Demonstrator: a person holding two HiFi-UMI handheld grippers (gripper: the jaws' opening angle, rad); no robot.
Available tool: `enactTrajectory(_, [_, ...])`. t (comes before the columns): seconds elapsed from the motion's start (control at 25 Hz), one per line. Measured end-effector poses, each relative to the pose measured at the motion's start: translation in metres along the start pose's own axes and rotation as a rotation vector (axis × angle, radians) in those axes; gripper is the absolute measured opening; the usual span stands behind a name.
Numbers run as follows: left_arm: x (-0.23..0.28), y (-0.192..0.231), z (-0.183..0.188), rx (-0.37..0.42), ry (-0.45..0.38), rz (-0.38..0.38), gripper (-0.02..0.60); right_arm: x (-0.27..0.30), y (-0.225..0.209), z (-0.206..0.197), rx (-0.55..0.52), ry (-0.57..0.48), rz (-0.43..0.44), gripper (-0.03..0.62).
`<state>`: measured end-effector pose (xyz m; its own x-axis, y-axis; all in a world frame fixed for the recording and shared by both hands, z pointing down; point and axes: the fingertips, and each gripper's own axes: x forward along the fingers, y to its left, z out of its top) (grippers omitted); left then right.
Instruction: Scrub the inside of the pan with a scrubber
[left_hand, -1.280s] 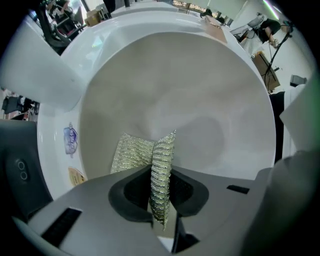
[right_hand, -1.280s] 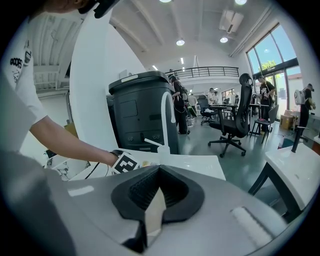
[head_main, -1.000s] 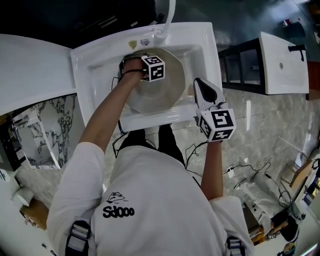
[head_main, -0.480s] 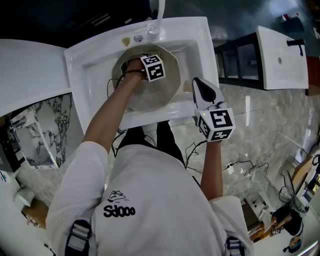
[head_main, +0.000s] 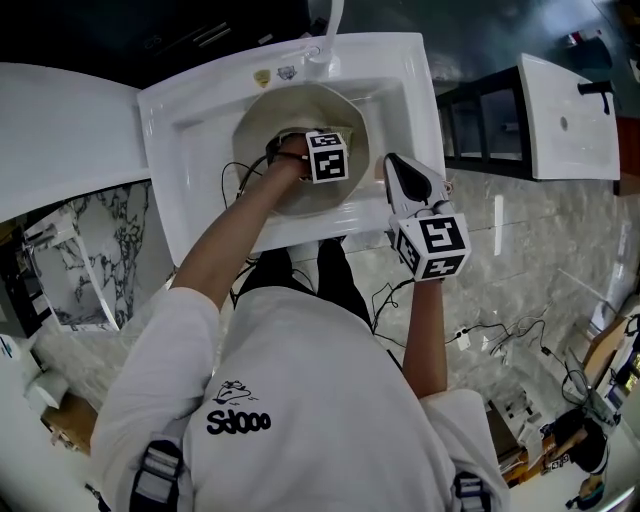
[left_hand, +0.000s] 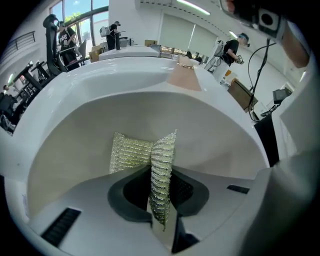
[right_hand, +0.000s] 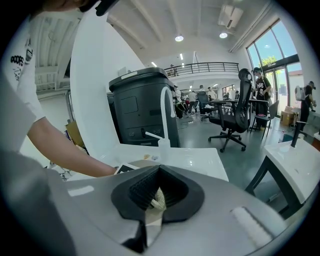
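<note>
Left gripper view: scrubber (left_hand: 161, 167) at centre, pinched between my left gripper (left_hand: 162, 202) jaws, touching pan (left_hand: 215, 135) wall; right gripper (right_hand: 156, 200) clamps pan.

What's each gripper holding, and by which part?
Left gripper pinches the scrubber by a folded strip, inside the pan. Right gripper clamps the pan's edge; rim or handle, unclear.

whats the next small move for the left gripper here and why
Probably a short pressing stroke of the left gripper across the wall of the pan. Its jaws are shut on the scrubber, whose free flap lies against the pan's pale inside. The right gripper is clamped at the pan's right edge, so the pan looks steadied for scrubbing.
</note>
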<state>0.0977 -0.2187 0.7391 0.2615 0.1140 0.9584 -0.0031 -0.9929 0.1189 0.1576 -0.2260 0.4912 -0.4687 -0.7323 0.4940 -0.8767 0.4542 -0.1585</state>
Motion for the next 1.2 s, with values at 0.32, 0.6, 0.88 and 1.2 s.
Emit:
enactTrajectory(0.32, [-0.002, -0.061, -0.026, 0.059, 0.071, -0.214, 0.060, 0.003, 0.014, 0.001, -0.010, -0.001, 0.013, 0.009])
enactTrajectory(0.6, [-0.005, -0.078, -0.072, 0.066, 0.201, -0.278, 0.060, 0.005, 0.022, 0.002, -0.015, -0.005, 0.015, 0.009])
enactTrajectory(0.88, [-0.013, -0.065, -0.109, 0.011, 0.278, -0.241, 0.058, 0.004, 0.025, 0.004, -0.016, -0.011, 0.012, 0.009])
enactTrajectory(1.2, [-0.027, -0.032, -0.123, -0.094, 0.278, -0.122, 0.058, 0.000, 0.023, 0.002, -0.013, -0.011, 0.006, 0.009])
